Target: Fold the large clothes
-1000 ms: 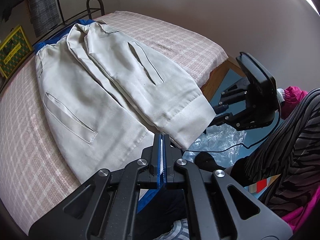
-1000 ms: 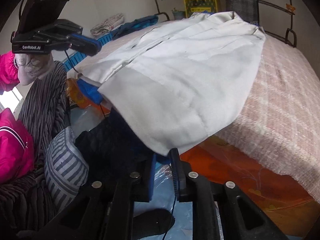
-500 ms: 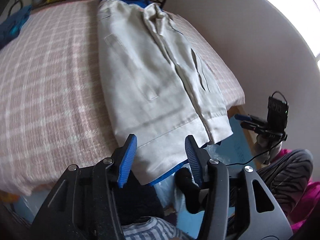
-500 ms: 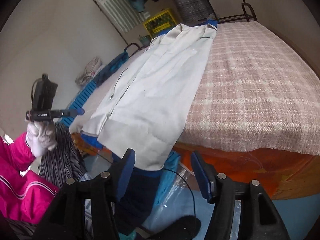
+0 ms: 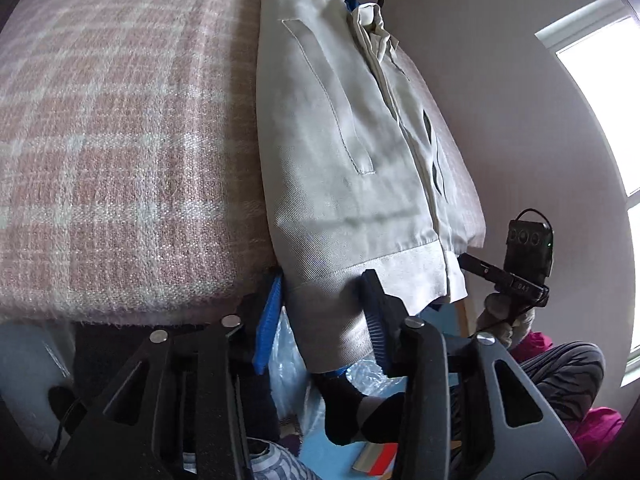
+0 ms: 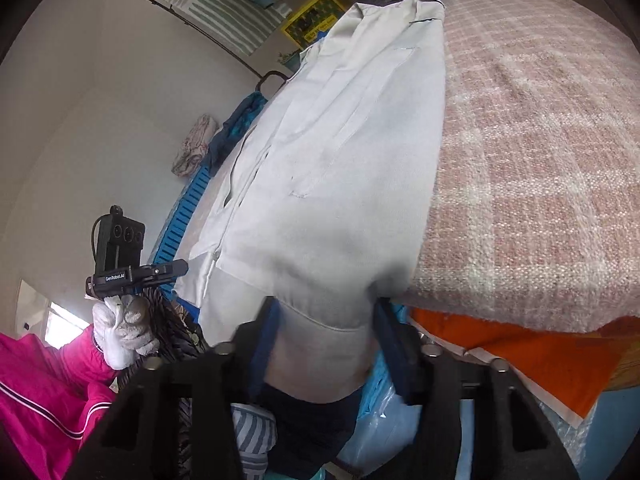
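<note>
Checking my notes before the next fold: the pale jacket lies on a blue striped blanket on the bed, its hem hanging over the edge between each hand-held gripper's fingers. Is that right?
Not quite. The blanket is pink and white plaid, not blue striped, as both wrist views show. The rest holds: the pale jacket lies on the bed, its hem hanging over the edge between the fingers of the left hand-held gripper and the right hand-held gripper.

Both wrist views face the jacket (image 5: 344,168) hem closely from opposite corners.

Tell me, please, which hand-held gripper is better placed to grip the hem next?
Right hand-held gripper, slightly: both jaws have just been closing astride the hem, which fills its gap, while the left hand-held gripper shows space beside a pad.
</note>
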`<state>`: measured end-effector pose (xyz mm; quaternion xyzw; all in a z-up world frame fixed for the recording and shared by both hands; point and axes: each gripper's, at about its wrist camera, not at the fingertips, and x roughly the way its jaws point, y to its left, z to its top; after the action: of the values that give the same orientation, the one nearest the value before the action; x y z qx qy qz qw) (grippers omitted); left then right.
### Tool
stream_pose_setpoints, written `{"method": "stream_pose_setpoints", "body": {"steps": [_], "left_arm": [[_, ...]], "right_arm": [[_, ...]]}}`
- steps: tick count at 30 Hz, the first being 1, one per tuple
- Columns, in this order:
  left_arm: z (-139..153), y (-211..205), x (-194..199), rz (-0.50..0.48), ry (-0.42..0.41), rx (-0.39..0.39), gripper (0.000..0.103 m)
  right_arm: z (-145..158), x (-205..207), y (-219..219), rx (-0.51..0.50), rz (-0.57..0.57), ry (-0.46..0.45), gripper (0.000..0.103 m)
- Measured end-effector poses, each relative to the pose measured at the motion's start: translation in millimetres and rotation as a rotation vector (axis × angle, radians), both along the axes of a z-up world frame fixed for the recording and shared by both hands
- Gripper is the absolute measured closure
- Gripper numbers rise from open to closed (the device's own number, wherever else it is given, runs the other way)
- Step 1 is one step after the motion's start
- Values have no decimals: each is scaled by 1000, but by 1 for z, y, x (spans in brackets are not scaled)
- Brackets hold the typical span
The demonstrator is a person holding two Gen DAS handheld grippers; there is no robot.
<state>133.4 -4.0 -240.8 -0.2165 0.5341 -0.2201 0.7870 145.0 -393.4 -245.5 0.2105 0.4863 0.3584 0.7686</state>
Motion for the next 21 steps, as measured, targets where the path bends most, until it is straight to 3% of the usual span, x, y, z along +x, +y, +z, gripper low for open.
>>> {"method": "stream_pose_setpoints", "body": {"steps": [3, 5, 7, 9, 11, 12, 13, 14, 16, 19, 21], "left_arm": [[1, -7, -3, 15, -9, -6, 69], [-7, -4, -4, 42, 28, -36, 62], [-14, 4, -5, 57, 45, -107, 55], [-13, 0, -6, 33, 34, -117, 46], [-12, -3, -5, 29, 24, -121, 40], [-12, -7, -7, 25, 23, -116, 40], [-13, -12, -7, 6, 38, -110, 40], [-15, -18, -9, -10, 55, -97, 54], [-16, -25, -10, -17, 69, -72, 69], [-16, -24, -9, -3, 94, -106, 78], [-10, -28, -8, -6, 91, -110, 81]], "right_arm": [[16, -6, -1, -46, 35, -43, 70], [17, -7, 3, -117, 40, -61, 53], [5, 0, 6, -119, 37, -11, 25], [-7, 2, 10, -83, 40, 17, 24], [-20, 5, 17, -36, 61, 32, 27], [-27, 6, 21, -3, 73, 53, 32], [-32, 7, 28, 27, 89, 80, 43], [-33, 4, 30, 35, 95, 92, 48], [-27, 0, 30, 45, 116, 85, 60], [-6, -4, 21, 40, 139, 70, 75], [10, -6, 18, 55, 142, 48, 79]]}}
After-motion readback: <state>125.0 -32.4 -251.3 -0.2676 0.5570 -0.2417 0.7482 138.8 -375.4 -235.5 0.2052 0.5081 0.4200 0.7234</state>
